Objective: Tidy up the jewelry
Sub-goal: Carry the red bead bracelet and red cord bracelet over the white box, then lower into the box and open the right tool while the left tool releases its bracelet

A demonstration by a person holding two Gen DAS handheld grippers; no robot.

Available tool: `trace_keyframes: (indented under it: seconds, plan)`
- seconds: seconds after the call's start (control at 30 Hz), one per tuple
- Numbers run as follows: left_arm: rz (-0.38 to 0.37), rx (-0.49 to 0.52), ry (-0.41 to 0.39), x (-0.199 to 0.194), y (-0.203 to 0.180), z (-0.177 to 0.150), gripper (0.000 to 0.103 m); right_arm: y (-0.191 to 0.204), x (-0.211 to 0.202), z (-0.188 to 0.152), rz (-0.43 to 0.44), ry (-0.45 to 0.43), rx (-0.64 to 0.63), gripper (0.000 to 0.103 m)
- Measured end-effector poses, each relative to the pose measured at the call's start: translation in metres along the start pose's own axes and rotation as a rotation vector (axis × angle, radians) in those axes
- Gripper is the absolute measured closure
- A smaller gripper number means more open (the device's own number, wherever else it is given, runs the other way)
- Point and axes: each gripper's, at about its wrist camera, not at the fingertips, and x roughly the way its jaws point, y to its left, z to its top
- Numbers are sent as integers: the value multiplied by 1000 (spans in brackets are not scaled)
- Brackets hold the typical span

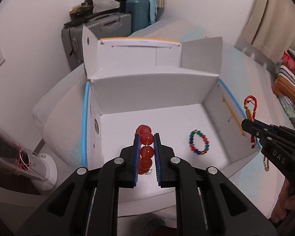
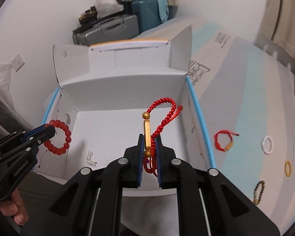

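Left gripper [image 1: 146,143] clamping red bead bracelet [image 1: 146,149]; right gripper [image 2: 149,143] pinching red braided cord bracelet [image 2: 161,118]; hovering over white box [image 1: 147,84]; multicoloured bracelet [image 1: 199,142], perhaps blurred, lying inside.

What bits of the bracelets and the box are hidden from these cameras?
- Left wrist view: the red bead bracelet shows only some beads; the left gripper fingers cover the rest.
- Right wrist view: the multicoloured bracelet in the white box is hidden behind the right gripper.
- Left wrist view: the olive bracelet is partly hidden by the right gripper.
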Motion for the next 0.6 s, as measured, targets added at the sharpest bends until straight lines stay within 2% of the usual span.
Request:
trace_keyframes:
  seconds: [0.43,0.6]
  plan:
    - [29,-30,132,54,14,-8,91,4,58,-3,7,137,-2,93]
    - [39,-34,159,65,17,-12,90,6,74,-8,4,176,-1,93]
